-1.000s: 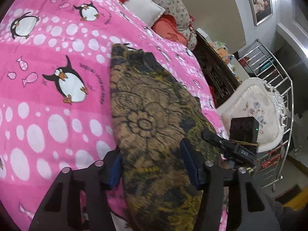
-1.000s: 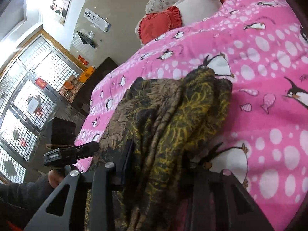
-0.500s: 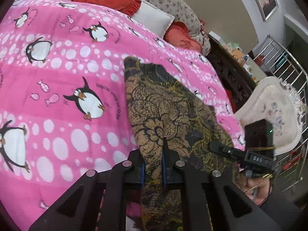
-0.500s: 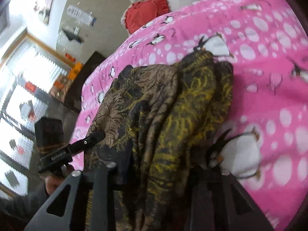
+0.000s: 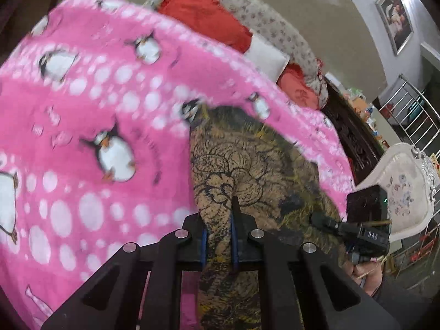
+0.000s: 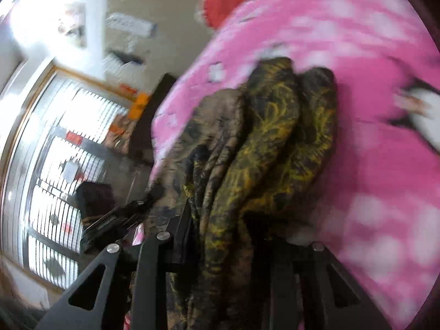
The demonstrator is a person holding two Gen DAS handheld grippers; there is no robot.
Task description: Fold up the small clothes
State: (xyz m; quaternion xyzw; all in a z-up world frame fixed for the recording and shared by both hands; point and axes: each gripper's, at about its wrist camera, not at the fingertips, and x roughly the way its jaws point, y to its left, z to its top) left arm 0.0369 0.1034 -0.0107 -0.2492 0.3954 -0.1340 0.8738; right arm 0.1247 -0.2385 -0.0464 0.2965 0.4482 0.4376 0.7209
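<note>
A dark brown and yellow patterned garment [image 5: 247, 165] lies on a pink penguin blanket [image 5: 82, 137]. My left gripper [image 5: 218, 236] is shut on the garment's near edge, cloth pinched between the blue pads. In the right wrist view the same garment [image 6: 261, 137] hangs bunched in folds, and my right gripper [image 6: 220, 233] is shut on its near end. That view is blurred. The right gripper [image 5: 357, 233] also shows in the left wrist view at the garment's right side.
Red and white pillows [image 5: 209, 19] lie at the bed's far end. A dark wooden cabinet [image 5: 354, 137], a white upholstered chair [image 5: 404, 187] and a metal rack [image 5: 412, 115] stand to the right of the bed. A barred window [image 6: 55, 165] is at the left.
My left gripper closed on the garment's near edge and lifted it. Both grippers have risen and swung, and the cloth now hangs bunched from them.
</note>
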